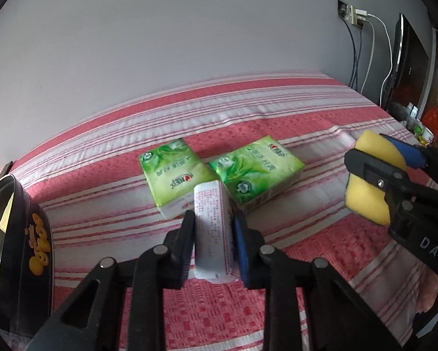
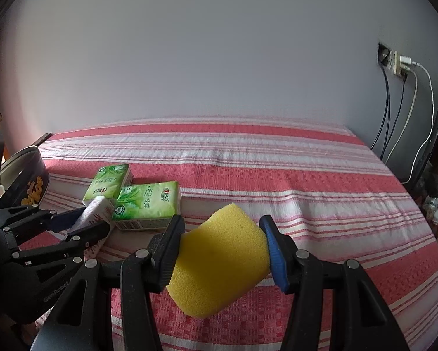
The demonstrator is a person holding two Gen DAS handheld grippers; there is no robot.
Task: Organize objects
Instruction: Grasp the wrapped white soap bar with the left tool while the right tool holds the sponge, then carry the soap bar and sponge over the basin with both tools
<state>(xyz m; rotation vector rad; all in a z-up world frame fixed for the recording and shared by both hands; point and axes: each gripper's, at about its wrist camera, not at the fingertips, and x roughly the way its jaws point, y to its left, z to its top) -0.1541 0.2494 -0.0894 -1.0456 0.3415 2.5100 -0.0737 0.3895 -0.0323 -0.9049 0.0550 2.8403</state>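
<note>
Nearest: white tube (image 1: 213, 231), clenched between my left tongs (image 1: 214, 235), its long axis running straight ahead along the fingers, far tip resting against two green tissue packs.

Striped bedspread (image 1: 306, 117): beneath everything.
Black tin (image 1: 23, 234): left of my left tongs, well clear of my right; likely the destination, so the left hand is nearer.
Tissue packs: left one (image 1: 170, 172), right one (image 1: 255, 166), just beyond my left tongs' tips.
Yellow sponge (image 2: 221, 259): grasped in my right tongs (image 2: 220, 251), held above the bedspread.

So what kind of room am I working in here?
Probably a bedroom: a red-and-white striped bedspread serves as the work surface against a plain wall, with a wall socket and charger cables beside it.
</note>
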